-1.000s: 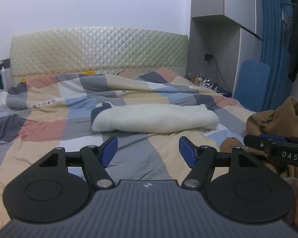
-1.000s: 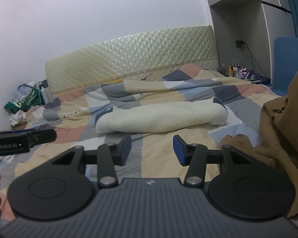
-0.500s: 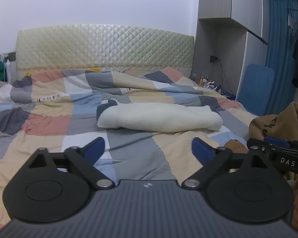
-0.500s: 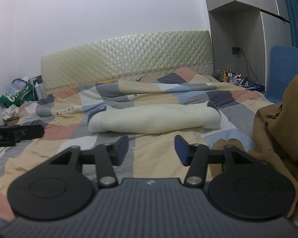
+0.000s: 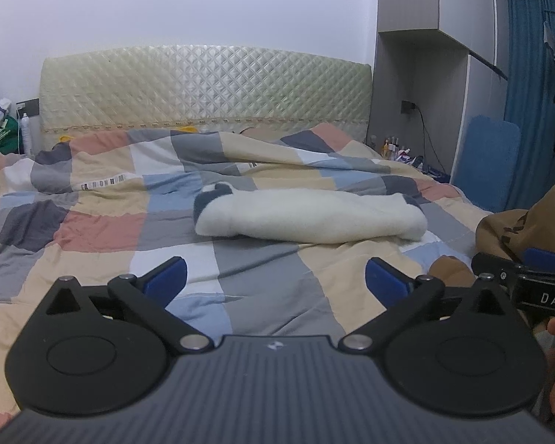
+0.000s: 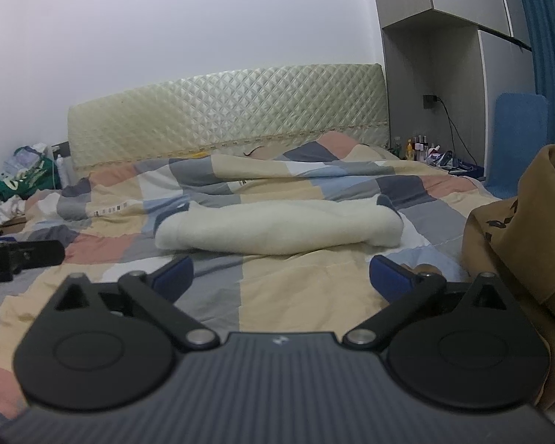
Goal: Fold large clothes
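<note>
A brown hooded garment [image 6: 518, 244] lies bunched at the right edge of the bed; it also shows in the left wrist view [image 5: 529, 225]. A folded cream fleece garment [image 5: 307, 218] lies across the middle of the checkered quilt [image 5: 103, 229], also in the right wrist view [image 6: 277, 229]. My left gripper [image 5: 275, 283] is open and empty above the quilt's near part. My right gripper [image 6: 281, 277] is open and empty, with the brown garment just to its right. The right gripper's tip [image 5: 529, 277] shows at the left view's right edge.
A padded headboard [image 5: 203, 88] stands at the back. Grey cupboards [image 5: 425, 74] and a blue curtain [image 5: 529, 92] are on the right, with small bottles [image 5: 396, 148] on a bedside surface. Bags [image 6: 22, 174] pile at the bed's left side.
Both grippers have opened wider, the left first and the right in the last half second. Both views shifted slightly; the garments have not moved.
</note>
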The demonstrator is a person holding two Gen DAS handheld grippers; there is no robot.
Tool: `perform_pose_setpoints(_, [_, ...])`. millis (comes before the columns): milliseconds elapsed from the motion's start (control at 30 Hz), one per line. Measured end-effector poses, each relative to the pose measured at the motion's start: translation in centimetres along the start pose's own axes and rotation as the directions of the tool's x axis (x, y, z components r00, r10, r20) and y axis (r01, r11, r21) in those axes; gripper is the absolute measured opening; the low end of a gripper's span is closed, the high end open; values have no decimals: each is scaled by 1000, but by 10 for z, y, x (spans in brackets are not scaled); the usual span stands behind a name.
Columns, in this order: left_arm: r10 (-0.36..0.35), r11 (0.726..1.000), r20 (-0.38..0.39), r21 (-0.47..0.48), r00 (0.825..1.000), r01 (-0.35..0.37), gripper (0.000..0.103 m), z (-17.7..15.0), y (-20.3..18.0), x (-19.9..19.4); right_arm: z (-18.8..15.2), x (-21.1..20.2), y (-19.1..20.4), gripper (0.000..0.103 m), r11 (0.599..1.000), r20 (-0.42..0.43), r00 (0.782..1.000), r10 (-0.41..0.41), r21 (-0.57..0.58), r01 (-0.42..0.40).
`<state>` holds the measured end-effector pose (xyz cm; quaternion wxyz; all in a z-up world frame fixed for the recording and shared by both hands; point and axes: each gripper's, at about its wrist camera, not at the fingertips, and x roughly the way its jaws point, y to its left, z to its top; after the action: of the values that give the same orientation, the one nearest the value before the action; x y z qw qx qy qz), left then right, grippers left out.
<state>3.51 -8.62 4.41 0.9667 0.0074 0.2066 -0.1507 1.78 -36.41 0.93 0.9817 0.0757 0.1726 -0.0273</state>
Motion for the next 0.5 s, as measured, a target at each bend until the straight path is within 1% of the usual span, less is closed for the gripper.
perform_pose_setpoints(167, [-12,1000,-21,-7,1000,12,103,0,1,2,1,0,0,103,1000,-1,1000,-8,1,8])
perform_pose_setpoints(500, [9,1000,-10,-19,1000,-9,103,0,1,1,2,3,-5,103,1000,-19,1000,-2,24,3])
